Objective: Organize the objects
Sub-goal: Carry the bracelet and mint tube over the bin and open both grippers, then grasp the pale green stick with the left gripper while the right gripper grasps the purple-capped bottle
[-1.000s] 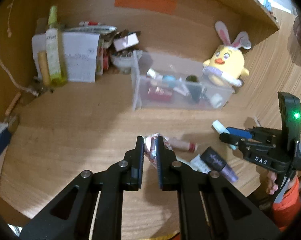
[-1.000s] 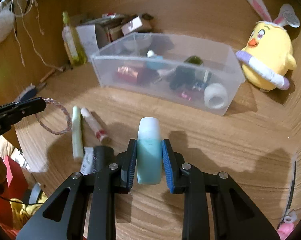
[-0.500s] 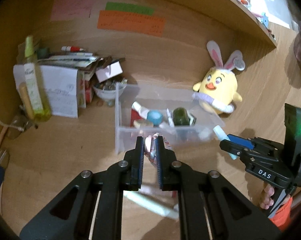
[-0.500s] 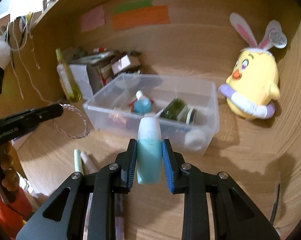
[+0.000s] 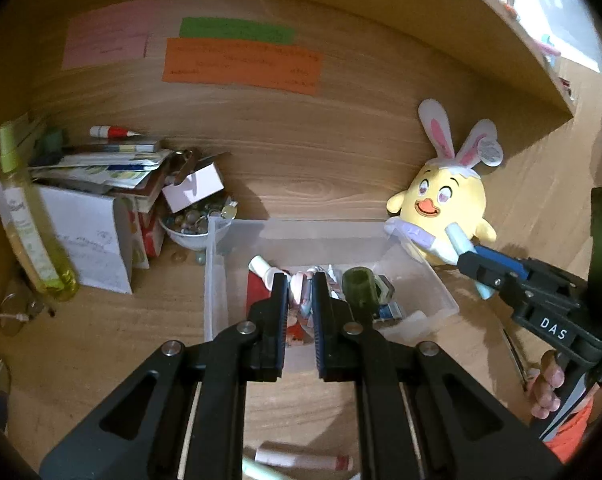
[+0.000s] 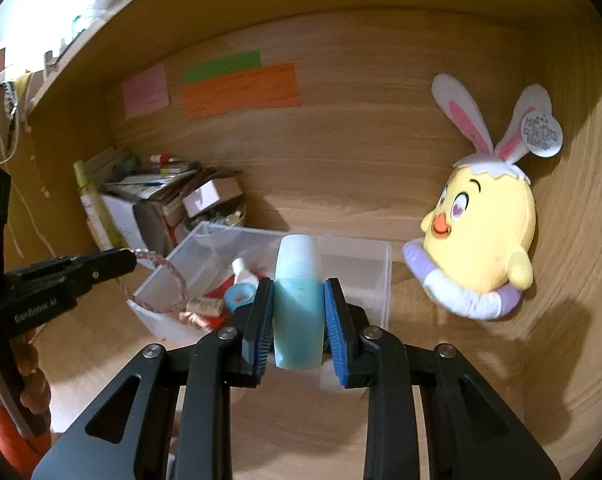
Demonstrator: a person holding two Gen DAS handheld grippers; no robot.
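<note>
My left gripper (image 5: 300, 286) is shut on a thin pink braided bracelet (image 5: 301, 300) and hovers over the near part of a clear plastic bin (image 5: 211, 272). In the right wrist view that bracelet (image 6: 169, 276) hangs as a loop from the left gripper (image 6: 123, 260) above the bin's left end (image 6: 387, 272). My right gripper (image 6: 299, 292) is shut on a teal bottle with a white cap (image 6: 297, 320), held upright in the air just before the bin. The left wrist view shows the right gripper (image 5: 475, 262) with the bottle (image 5: 459, 240) at the bin's right end. Several small cosmetics lie inside the bin.
A yellow plush chick with bunny ears (image 6: 485, 240) leans by the right wall. Left of the bin stand a bowl of marbles (image 5: 193, 228), stacked boxes and papers (image 5: 97, 200) and a tall yellow-green bottle (image 5: 25, 224). A pink-and-red tube (image 5: 301, 460) lies on the desk below.
Both grippers have lifted off the desk and moved toward the bin, each keeping its grip. The loose tubes on the desk have dropped to the bottom edge of the views.
</note>
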